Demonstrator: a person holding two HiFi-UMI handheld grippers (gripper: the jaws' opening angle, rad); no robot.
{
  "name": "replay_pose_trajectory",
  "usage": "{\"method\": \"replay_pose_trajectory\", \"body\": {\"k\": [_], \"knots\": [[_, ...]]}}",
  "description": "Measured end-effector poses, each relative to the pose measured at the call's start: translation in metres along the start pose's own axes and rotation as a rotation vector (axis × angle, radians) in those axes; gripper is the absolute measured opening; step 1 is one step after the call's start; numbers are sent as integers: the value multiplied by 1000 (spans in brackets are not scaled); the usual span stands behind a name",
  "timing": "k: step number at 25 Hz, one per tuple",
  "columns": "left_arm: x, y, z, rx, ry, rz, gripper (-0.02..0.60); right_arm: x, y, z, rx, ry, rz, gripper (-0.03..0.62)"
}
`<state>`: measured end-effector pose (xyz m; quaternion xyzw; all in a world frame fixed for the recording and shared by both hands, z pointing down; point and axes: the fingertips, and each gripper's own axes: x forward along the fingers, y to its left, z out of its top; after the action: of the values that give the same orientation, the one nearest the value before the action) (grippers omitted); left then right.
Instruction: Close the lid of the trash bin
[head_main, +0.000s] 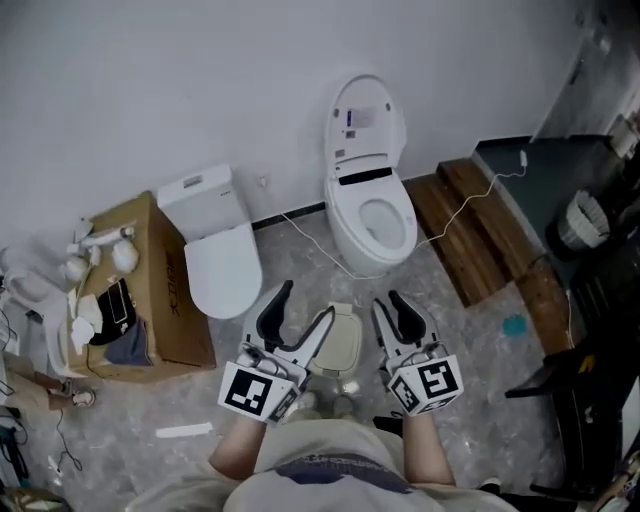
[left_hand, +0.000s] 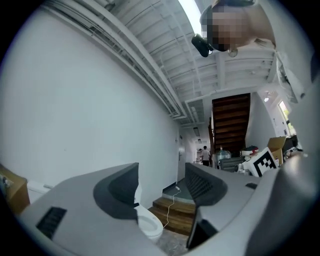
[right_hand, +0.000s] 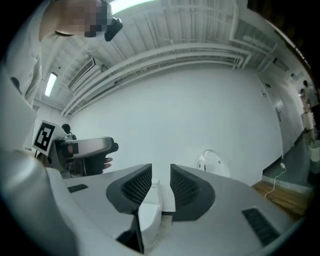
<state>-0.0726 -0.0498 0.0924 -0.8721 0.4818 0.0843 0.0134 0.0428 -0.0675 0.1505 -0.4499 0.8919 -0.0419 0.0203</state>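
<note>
In the head view a small beige trash bin (head_main: 342, 343) stands on the mottled floor just in front of me, and its lid looks to lie flat on top. Both grippers are held up level above it, one on each side, touching nothing. My left gripper (head_main: 303, 308) is open, and in the left gripper view (left_hand: 161, 180) a wide gap holds nothing. My right gripper (head_main: 387, 303) has its jaws close together with a narrow empty gap (right_hand: 161, 177). The bin does not show in either gripper view.
A white toilet with its seat cover down (head_main: 215, 255) and a second toilet with its lid raised (head_main: 368, 190) stand against the white wall. A cardboard box (head_main: 150, 290) with clutter is at left. A wooden step (head_main: 470, 235) with a white cable and dark furniture (head_main: 590, 300) are at right.
</note>
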Motion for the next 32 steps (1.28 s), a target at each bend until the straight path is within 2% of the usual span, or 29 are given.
{"method": "replay_pose_trajectory", "body": {"k": [4, 7, 8, 13, 15, 18, 23, 28, 32], "knots": [[2, -15, 10, 36, 1, -29, 155, -10, 11, 16, -81, -42, -14, 33], [1, -18, 9, 35, 16, -10, 16, -15, 13, 18, -89, -55, -49, 11], [1, -17, 6, 26, 24, -2, 0, -17, 14, 19, -97, -61, -60, 9], [1, -15, 4, -6, 27, 2, -2, -19, 21, 35, -137, -122, -90, 8], [1, -17, 6, 4, 27, -8, -2, -19, 23, 39, -143, -134, -83, 8], [1, -19, 5, 37, 40, -16, -2, -19, 24, 40, -150, -131, -73, 8], [-3, -11, 1, 29, 69, 4, -2, -19, 27, 42, -153, -140, -75, 8], [-3, -11, 4, 42, 46, -10, -2, -19, 26, 42, -149, -142, -77, 8], [-5, -12, 1, 49, 61, -9, -2, -20, 30, 41, -148, -140, -75, 8]]}}
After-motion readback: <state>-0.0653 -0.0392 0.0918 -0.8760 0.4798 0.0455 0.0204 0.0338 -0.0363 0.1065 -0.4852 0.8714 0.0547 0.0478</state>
